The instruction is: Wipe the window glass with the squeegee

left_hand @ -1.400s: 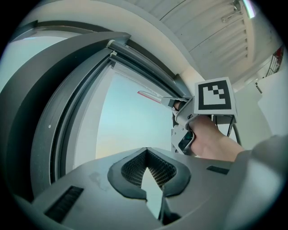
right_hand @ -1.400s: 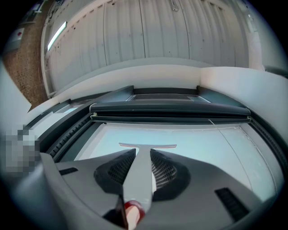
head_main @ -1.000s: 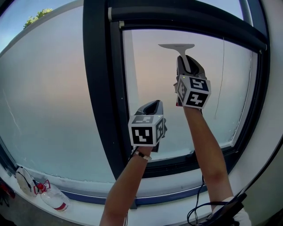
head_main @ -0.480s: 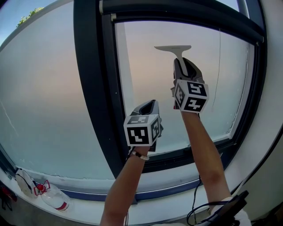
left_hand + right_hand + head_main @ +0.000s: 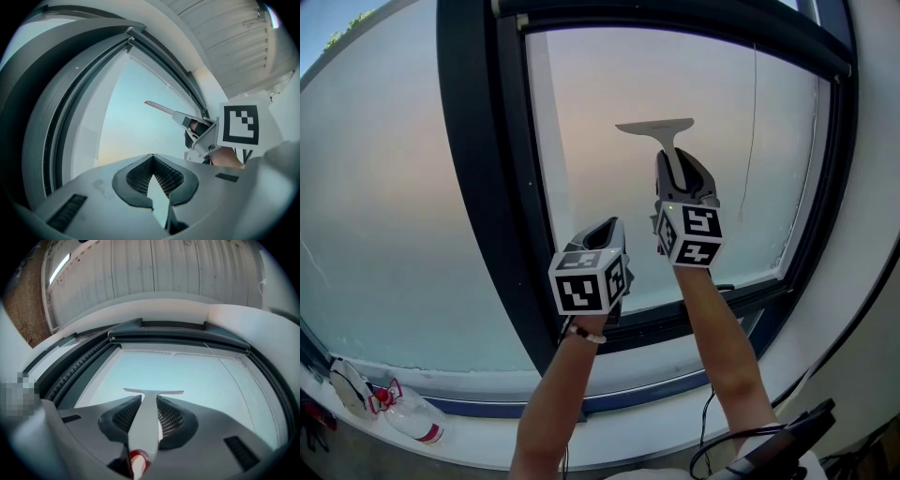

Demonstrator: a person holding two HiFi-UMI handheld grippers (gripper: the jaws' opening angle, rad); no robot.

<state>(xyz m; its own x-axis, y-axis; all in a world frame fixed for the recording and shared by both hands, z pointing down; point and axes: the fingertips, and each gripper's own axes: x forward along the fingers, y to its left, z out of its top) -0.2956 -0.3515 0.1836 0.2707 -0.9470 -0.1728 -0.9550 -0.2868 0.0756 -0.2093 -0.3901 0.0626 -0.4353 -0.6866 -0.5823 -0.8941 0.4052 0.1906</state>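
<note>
Between the pads of the right tongs (image 5: 680, 173) sits the squeegee (image 5: 661, 131), pinched by its handle. Compared with 1 second ago, its blade is lower on the window glass (image 5: 609, 103): the strip of pane between the blade and the top of the window frame (image 5: 473, 187) has widened. Both arms have dropped with it, and the left tongs (image 5: 600, 232) are now nearer the frame's bottom rail.

The squeegee's handle runs straight out along the right tongs and up the pane. The blade crosses its far end level, so the tool makes a T just beyond the tips. In the right gripper view the pale handle (image 5: 149, 418) fills the gap of the right tongs (image 5: 149, 401), the 2 pads pressed on its sides. A red end piece (image 5: 139, 460) shows at the back.

The left tongs (image 5: 153, 161) are pressed together at the tips with nothing between them. They are held below and to the left of the right tongs, near the glass. From their view the squeegee (image 5: 161, 109) is up and to the right.

Far below the left tongs, a white item with red marking (image 5: 408, 417) lies on the sill (image 5: 487, 441).
</note>
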